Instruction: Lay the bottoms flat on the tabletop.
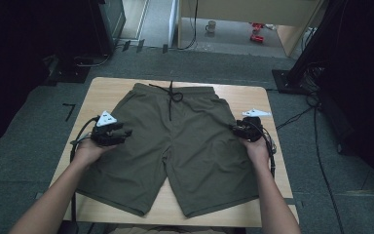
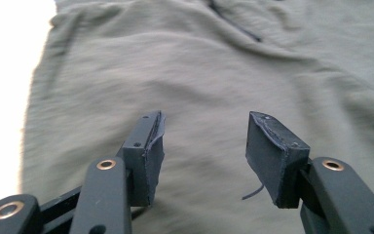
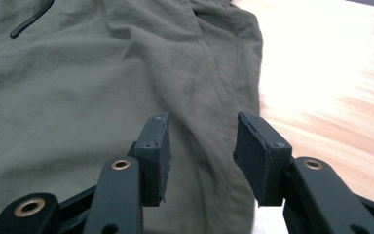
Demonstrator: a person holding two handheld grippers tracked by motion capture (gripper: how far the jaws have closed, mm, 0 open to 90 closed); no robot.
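The bench (image 1: 272,161) carries olive shorts (image 1: 175,146), spread flat between the two tongs (waistband and black drawstring (image 1: 171,97) farther away). The left tongs (image 1: 124,132) hang over the shorts' left side, jaws apart, gripping nothing. The right tongs (image 1: 234,127) sit at the right side seam, likewise parted and empty.
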